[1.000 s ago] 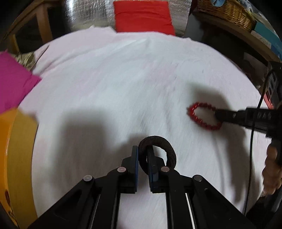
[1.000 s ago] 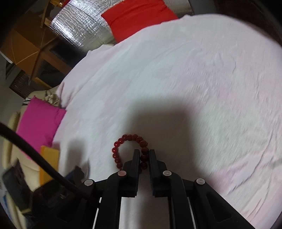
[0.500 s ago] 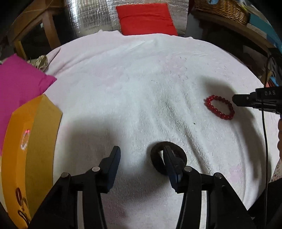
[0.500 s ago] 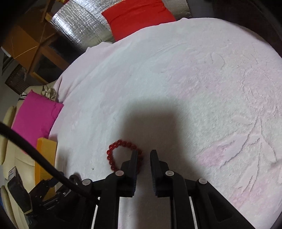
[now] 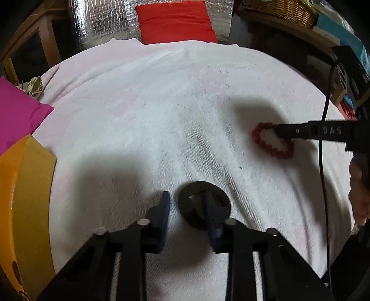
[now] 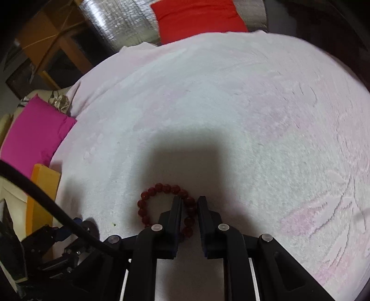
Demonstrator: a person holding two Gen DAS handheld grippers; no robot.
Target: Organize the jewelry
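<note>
A black fabric ring (image 5: 192,209) lies flat on the white cloth (image 5: 161,104). My left gripper (image 5: 185,200) is closing over it. Its right finger stands inside the ring and its left finger outside, with a gap to the ring's left side, so nothing is pressed. A red bead bracelet (image 6: 148,203) lies on the cloth further right, seen in the left wrist view as the bracelet (image 5: 272,148). My right gripper (image 6: 189,203) straddles its right side through a narrow gap, and the pads do not clearly press the beads. From the left wrist view the right gripper (image 5: 277,133) reaches in from the right.
A yellow-orange box (image 5: 23,196) stands at the cloth's left edge, a magenta cushion (image 5: 18,115) behind it. At the far side are a red cushion (image 5: 175,20) and a wicker basket (image 5: 277,9). A hand (image 5: 358,196) and a black cable (image 5: 323,185) are at the right.
My left gripper let go of the black ring, opened wide, then narrowed around its left side. My right gripper released the red bracelet, drew away, then came back astride its right side.
</note>
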